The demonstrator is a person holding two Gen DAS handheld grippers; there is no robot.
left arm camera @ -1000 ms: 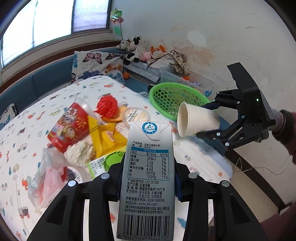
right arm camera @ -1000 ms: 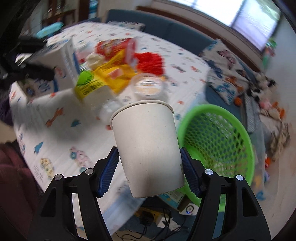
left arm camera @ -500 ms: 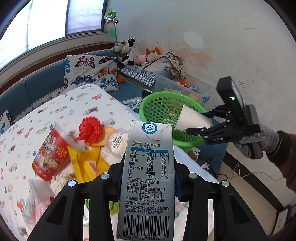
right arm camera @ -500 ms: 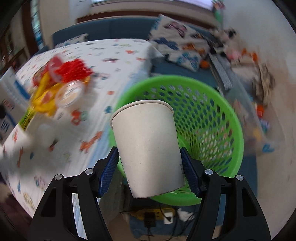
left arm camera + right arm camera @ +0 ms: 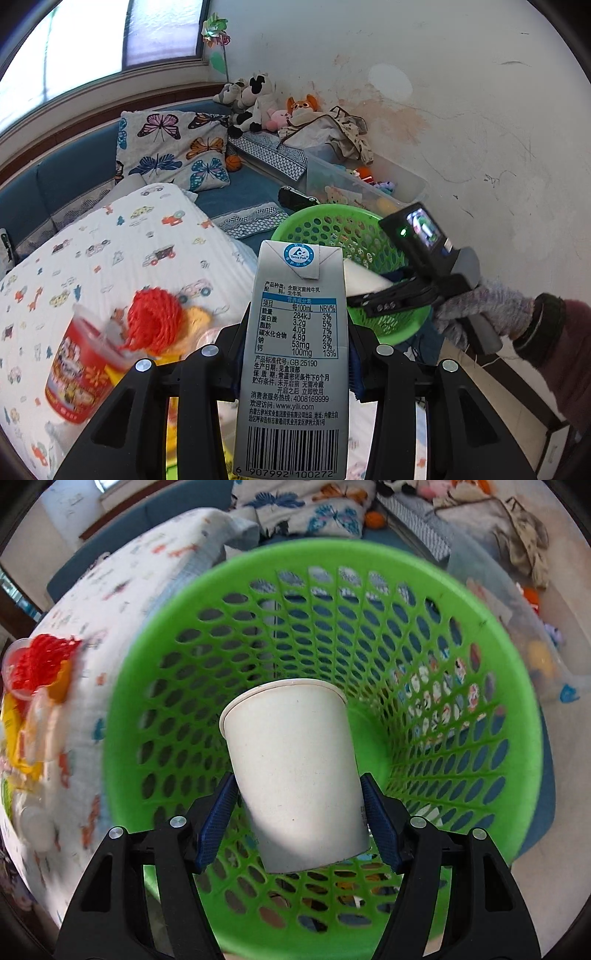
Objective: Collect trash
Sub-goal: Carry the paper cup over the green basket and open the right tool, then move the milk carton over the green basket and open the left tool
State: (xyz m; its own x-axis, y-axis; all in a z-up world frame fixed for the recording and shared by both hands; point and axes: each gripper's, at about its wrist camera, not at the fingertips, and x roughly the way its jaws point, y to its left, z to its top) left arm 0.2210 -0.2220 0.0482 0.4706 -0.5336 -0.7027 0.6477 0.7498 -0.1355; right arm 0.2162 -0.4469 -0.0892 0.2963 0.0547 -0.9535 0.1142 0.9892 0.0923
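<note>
You have one green basket point(image 5: 140, 686), one white paper cup point(image 5: 295, 775) and one grey milk carton point(image 5: 295, 354) in view. On the patterned cloth sit one red tub point(image 5: 79, 373) and one red net ball point(image 5: 155, 321), plus yellow wrappers too blurred to count. You can see two grippers: left point(image 5: 295, 369) and right point(image 5: 297, 823). There is one butterfly pillow point(image 5: 173, 151).

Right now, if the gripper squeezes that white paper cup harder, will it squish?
Probably yes. The paper cup looks thin-walled and empty, so it is likely light and would dent easily. The right gripper holds it by its sides over the green basket, and its round shape seems intact. Let go, it would likely drop and roll.
</note>
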